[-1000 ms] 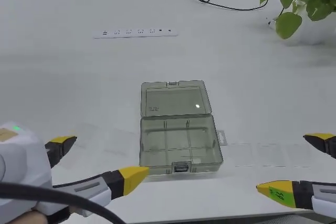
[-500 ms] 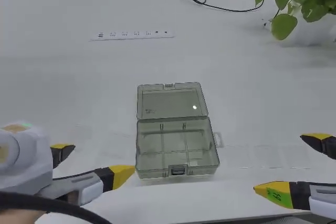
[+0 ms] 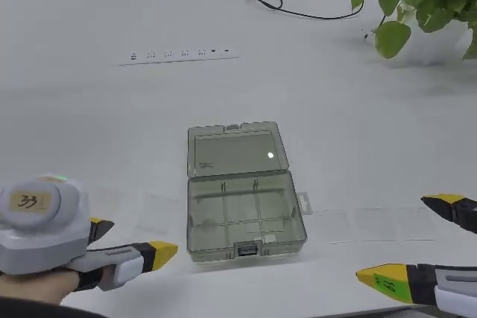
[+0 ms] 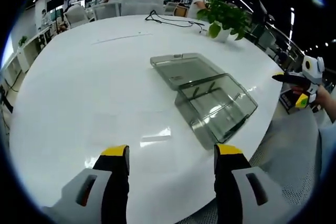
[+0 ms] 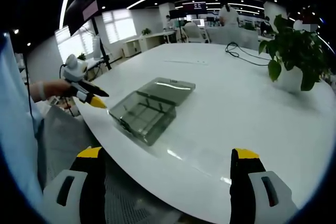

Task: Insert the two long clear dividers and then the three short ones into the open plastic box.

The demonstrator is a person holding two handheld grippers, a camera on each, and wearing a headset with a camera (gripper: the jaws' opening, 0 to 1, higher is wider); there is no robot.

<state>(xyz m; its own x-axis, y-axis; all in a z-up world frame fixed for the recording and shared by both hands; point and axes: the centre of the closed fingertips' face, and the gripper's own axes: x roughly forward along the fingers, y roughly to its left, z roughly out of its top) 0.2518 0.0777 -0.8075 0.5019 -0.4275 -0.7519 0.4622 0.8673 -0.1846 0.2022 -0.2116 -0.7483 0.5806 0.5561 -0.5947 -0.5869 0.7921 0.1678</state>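
Head view: the plastic box, smoky and translucent, sits mid-bench with its hinged lid lying flat behind it, likely so the tray is open from above. Thin clear dividers lie flat just right of it, nearly lost against the white top. The left gripper and right gripper flank the box, fingers spread, holding nothing. Left gripper view: yellow-tipped fingers gape toward the box's corner, with a clear piece glinting on the bench between. Right gripper view: fingers are wide apart and aimed over the dividers, probably the first pick
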